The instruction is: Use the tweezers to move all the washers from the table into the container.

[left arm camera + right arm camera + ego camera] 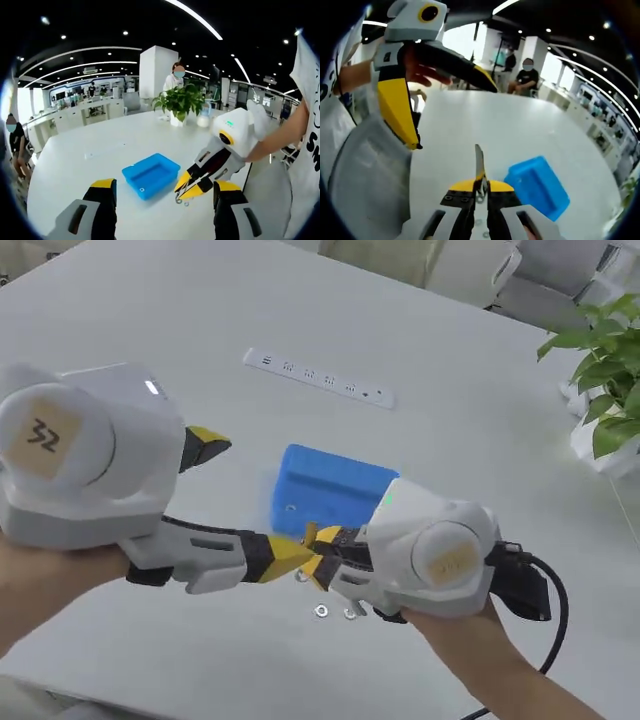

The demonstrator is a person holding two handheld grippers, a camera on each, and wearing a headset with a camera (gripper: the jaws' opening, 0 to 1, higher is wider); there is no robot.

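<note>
Head view: left claw [250, 500] at 9 o'clock, jaws spread wide and holding nothing. Right claw [318, 558] comes in from 4 o'clock, jaws pinched narrow. Right gripper view: right claw [480, 187] is clamped on the tweezers [478, 160], whose thin blade sticks out forward over the white desk [485, 120]. Blue container [335, 490] sits mid-desk, at 12 o'clock from the right claw's tips. 3 washers [322, 611] lie on the desk at 6 o'clock from the container, 2 side by side and 1 closer to the claw tips. Can't tell whether the tweezers hold a washer. Left gripper view: left claw [165, 192] wide, container [150, 174] between its jaws and farther out, right claw [190, 187] entering from 3 o'clock with its tips low over the desk, just beside the container. Power strip [320, 377] at 12 o'clock from the container, well apart. Plant [600, 370] at 2 o'clock by the desk edge.
</note>
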